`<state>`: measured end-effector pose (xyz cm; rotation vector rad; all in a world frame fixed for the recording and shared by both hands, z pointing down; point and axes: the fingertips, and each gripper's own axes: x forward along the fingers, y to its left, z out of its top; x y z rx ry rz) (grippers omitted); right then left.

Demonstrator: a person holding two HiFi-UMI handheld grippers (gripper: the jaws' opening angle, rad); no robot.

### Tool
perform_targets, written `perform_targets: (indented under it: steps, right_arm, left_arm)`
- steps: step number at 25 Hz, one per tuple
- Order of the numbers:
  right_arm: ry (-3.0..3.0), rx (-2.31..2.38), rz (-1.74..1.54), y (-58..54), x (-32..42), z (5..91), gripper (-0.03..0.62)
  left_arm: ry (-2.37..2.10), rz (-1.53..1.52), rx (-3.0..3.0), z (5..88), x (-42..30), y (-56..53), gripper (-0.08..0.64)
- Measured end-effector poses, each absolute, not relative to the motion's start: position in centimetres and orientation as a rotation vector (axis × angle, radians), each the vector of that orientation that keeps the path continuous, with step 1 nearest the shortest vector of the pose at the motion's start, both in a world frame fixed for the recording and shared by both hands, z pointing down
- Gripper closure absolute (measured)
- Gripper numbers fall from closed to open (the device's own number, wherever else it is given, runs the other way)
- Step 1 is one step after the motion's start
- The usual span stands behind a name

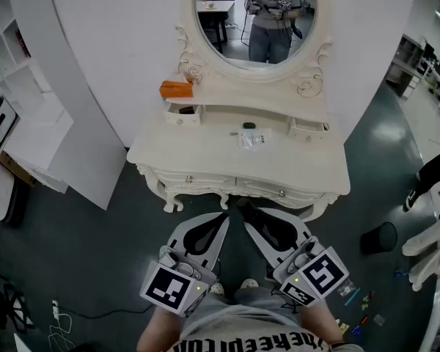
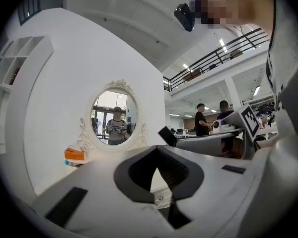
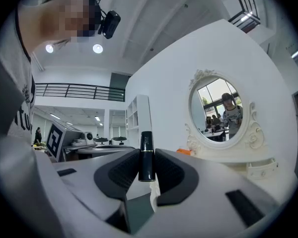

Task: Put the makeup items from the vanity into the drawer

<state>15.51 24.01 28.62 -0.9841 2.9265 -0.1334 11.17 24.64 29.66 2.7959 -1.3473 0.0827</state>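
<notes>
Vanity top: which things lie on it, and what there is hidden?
An orange box sits on the raised shelf at left. Mid-top on the vanity lie a small dark item and a clear packet. The packet's contents and the inside of the drawers cannot be seen.

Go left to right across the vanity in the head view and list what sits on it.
orange box → clear packet → small right drawer
</notes>
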Motion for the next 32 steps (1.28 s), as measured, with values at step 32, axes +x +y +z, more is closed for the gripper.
perform_targets:
  steps: [32]
  right_arm:
    - [2.944, -0.905, -0.072, 21.2, 18.8, 27.8, 0.480]
  left_arm:
    - [-1.463, -0.023, 2.858, 27.7, 14.7, 21.4, 0.529]
